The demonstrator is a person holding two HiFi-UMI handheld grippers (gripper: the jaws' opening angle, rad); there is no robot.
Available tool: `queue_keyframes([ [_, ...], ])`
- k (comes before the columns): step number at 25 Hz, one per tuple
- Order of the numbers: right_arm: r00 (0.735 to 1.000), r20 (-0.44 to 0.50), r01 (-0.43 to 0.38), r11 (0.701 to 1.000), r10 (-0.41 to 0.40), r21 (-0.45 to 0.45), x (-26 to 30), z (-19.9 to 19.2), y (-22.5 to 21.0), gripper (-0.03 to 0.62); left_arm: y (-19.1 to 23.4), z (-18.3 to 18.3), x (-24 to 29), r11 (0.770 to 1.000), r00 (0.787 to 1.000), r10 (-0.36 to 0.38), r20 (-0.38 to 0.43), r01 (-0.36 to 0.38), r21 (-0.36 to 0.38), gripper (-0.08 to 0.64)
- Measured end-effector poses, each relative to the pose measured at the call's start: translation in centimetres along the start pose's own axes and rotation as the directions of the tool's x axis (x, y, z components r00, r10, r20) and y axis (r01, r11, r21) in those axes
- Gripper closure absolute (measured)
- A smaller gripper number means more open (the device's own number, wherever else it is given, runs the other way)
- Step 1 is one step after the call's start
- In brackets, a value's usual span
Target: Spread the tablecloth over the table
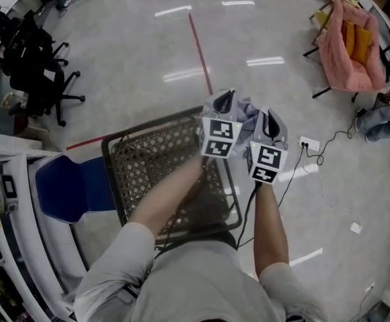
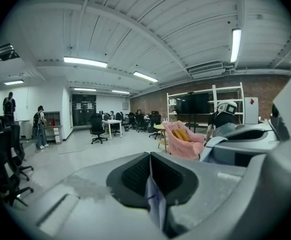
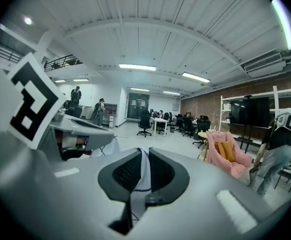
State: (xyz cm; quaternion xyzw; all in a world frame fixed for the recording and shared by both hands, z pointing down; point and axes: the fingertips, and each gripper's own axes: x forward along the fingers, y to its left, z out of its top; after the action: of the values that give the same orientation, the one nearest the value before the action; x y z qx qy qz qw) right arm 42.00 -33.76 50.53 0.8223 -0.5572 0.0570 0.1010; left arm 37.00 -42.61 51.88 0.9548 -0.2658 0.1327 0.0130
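Observation:
A pale, light-blue tablecloth (image 1: pixel 247 110) is bunched between my two grippers, which I hold side by side and raised above the far right corner of a dark metal mesh table (image 1: pixel 148 163). My left gripper (image 1: pixel 224 100) is shut on a thin fold of the tablecloth (image 2: pixel 154 196). My right gripper (image 1: pixel 270 119) is shut on another fold of the tablecloth (image 3: pixel 140 176). Both gripper views look level across the room, and the table is not seen in them. The left gripper's marker cube (image 3: pixel 32 100) shows at the left of the right gripper view.
A blue chair (image 1: pixel 71 186) stands against the table's left side, with white shelving (image 1: pixel 7 206) beyond. On the floor to the right lie a power strip (image 1: pixel 309 143) and cables. A pink armchair (image 1: pixel 349 45) and a person (image 1: pixel 382 121) are far right; black office chairs (image 1: pixel 34 66) far left.

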Motion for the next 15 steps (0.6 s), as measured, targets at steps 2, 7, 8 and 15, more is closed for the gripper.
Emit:
queue_keyframes([
  [2, 1.000, 0.021, -0.023, 1.000, 0.023, -0.002, 1.2, 0.8, 0.2, 0.584, 3.4, 1.1, 0.3, 0.999, 0.999, 0.047, 0.011, -0.047, 0.007, 0.535],
  [7, 0.995, 0.061, -0.076, 0.997, 0.077, -0.017, 3.5, 2.6, 2.1, 0.584, 14.0, 2.6, -2.1, 0.977, 0.978, 0.208, 0.025, -0.207, -0.043, 0.537],
  [8, 0.993, 0.069, -0.089, 0.996, 0.091, -0.026, 3.8, 3.0, 3.0, 0.584, 16.1, 2.8, -3.2, 0.970, 0.971, 0.239, 0.031, -0.237, -0.050, 0.535],
  [15, 0.982, 0.052, -0.179, 0.982, 0.182, -0.056, 5.4, 3.4, 9.1, 0.584, 27.5, 2.6, -12.9, 0.889, 0.890, 0.453, 0.049, -0.447, -0.095, 0.537],
])
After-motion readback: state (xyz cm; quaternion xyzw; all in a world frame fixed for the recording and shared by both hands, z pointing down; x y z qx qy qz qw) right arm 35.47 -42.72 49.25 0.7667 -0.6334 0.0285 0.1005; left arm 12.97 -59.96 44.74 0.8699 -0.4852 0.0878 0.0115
